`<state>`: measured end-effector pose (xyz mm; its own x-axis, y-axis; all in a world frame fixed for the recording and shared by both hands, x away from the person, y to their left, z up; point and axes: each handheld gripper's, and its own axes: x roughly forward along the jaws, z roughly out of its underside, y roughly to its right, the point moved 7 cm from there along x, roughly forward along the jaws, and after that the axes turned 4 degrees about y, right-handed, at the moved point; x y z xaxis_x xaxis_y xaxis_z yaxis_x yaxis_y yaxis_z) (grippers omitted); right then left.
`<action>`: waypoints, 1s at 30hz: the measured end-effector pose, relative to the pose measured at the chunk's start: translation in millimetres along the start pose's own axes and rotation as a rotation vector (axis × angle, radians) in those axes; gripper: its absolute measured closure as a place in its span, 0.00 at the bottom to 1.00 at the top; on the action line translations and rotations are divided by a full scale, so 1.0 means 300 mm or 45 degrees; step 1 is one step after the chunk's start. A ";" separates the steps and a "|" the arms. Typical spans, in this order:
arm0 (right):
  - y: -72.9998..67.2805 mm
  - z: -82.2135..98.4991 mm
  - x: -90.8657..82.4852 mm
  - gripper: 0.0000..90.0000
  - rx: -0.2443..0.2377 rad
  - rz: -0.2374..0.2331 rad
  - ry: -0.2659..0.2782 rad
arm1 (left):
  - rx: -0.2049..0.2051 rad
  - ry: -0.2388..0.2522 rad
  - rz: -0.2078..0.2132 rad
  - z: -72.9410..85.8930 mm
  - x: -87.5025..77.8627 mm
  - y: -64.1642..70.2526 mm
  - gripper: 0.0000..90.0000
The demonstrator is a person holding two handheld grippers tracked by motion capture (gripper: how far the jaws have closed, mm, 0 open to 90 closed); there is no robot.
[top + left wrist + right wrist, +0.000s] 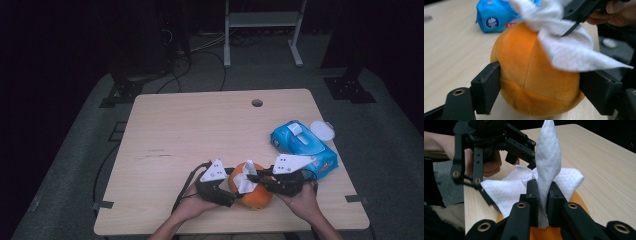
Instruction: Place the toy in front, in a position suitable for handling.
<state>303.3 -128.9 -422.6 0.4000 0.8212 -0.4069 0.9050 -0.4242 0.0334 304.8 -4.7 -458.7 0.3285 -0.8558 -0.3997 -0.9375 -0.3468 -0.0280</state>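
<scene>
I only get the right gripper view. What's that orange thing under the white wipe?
Observer: A round orange plush ball. The left gripper view shows nearly all of it, sitting on the table.
Operator: Is anything holding it?
Observer: Yes. The left gripper has one jaw pressed against each side of it.
Operator: Are there more wipes somewhere?
Observer: In the high view, a blue pack of wipes lies on the table just beyond the ball.
</scene>
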 end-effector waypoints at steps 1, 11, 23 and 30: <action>0.000 0.000 0.000 0.90 0.000 0.000 0.000 | 0.000 0.000 0.000 0.000 0.000 0.000 0.25; 0.087 0.020 -0.044 0.90 0.085 0.129 0.000 | 0.103 0.016 0.018 0.006 -0.004 0.022 0.27; -0.044 -0.024 0.022 0.90 -0.046 0.004 -0.005 | 0.036 0.010 0.034 0.007 -0.001 0.026 0.26; 0.050 0.012 -0.028 0.91 0.034 0.096 -0.027 | 0.029 0.019 0.045 0.020 -0.007 0.021 0.27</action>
<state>313.0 -143.7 -421.9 0.4635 0.7783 -0.4236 0.8680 -0.4949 0.0406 297.6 -2.7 -463.4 0.2966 -0.8731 -0.3870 -0.9509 -0.3074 -0.0353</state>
